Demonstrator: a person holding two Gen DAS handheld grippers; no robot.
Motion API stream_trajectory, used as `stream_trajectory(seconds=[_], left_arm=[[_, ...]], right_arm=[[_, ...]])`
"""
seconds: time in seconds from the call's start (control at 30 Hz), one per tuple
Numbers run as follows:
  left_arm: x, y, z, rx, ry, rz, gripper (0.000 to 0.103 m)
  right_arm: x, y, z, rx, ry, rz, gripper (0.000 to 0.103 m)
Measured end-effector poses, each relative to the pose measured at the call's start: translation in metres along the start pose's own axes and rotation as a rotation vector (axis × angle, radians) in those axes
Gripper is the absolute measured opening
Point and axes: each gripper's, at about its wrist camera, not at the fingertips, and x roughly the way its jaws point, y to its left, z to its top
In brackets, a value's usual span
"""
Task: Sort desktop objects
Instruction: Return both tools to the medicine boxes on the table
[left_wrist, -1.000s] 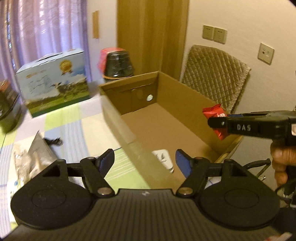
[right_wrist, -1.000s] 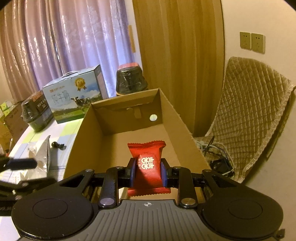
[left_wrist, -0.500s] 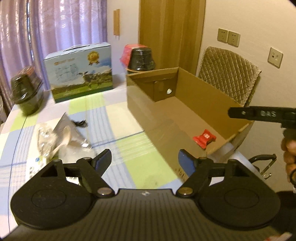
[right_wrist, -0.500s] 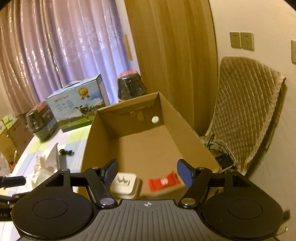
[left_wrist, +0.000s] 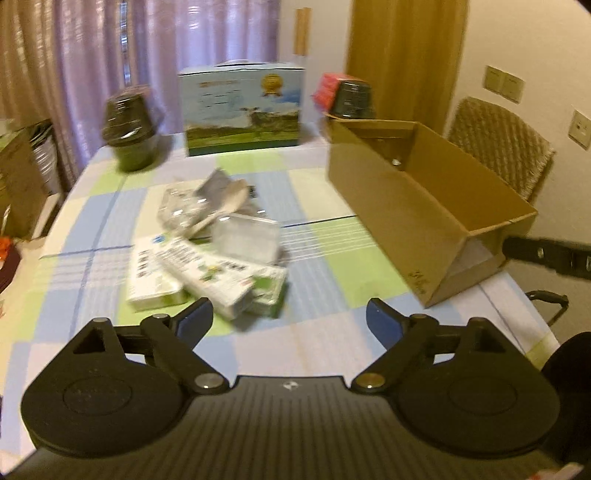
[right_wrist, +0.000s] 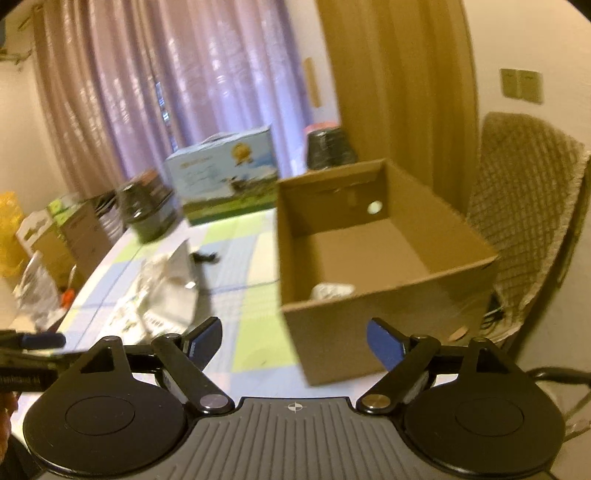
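An open cardboard box (left_wrist: 402, 206) (right_wrist: 373, 325) stands on the right side of the checked tablecloth. A white item (right_wrist: 330, 291) lies on its floor near the front wall. A heap of packets lies mid-table: white-green cartons (left_wrist: 207, 275), a clear plastic case (left_wrist: 245, 236) and crumpled silver bags (left_wrist: 195, 201) (right_wrist: 166, 284). My left gripper (left_wrist: 288, 323) hangs open above the table just in front of the heap, holding nothing. My right gripper (right_wrist: 293, 338) is open and empty, hovering before the box's near wall. The red candy is out of sight.
A blue milk carton box (left_wrist: 242, 110) and two dark tubs (left_wrist: 129, 133) (left_wrist: 349, 96) line the table's far edge. A quilted chair (right_wrist: 524, 206) stands right of the box. More boxes (right_wrist: 66, 236) crowd the left. The table's near edge (left_wrist: 517, 291) runs past the box.
The right gripper let go of the red candy into the box, then pulled back and lower. The left gripper swung left, from the box towards the heap of packets.
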Motion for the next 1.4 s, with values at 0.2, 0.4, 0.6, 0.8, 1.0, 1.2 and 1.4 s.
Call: stream_trajectory(seconds=[0.2, 0.4, 0.6, 0.8, 1.0, 1.2, 1.4], left_arm=[[-0.020, 0.036, -0.010, -0.042, -0.004, 0.069, 0.094], [-0.032, 0.068, -0.012, -0.089, -0.012, 0.123, 0.097], [-0.037, 0.091, -0.016, -0.114, -0.005, 0.162, 0.100], [-0.033, 0.107, -0.017, -0.115, 0.002, 0.193, 0.101], [-0.023, 0.119, -0.013, -0.112, 0.005, 0.203, 0.101], [-0.005, 0.131, -0.003, -0.096, 0.013, 0.213, 0.101], [0.018, 0.142, 0.006, -0.079, 0.021, 0.209, 0.101]], right_arm=[[0.009, 0.032, -0.015, -0.050, 0.047, 0.054, 0.085], [0.020, 0.059, -0.019, -0.113, 0.064, 0.093, 0.085], [0.034, 0.082, -0.021, -0.163, 0.079, 0.122, 0.086], [0.051, 0.104, -0.021, -0.219, 0.095, 0.149, 0.085], [0.076, 0.128, -0.021, -0.289, 0.112, 0.183, 0.085], [0.110, 0.150, -0.017, -0.362, 0.140, 0.239, 0.085], [0.150, 0.170, -0.013, -0.415, 0.178, 0.267, 0.079]])
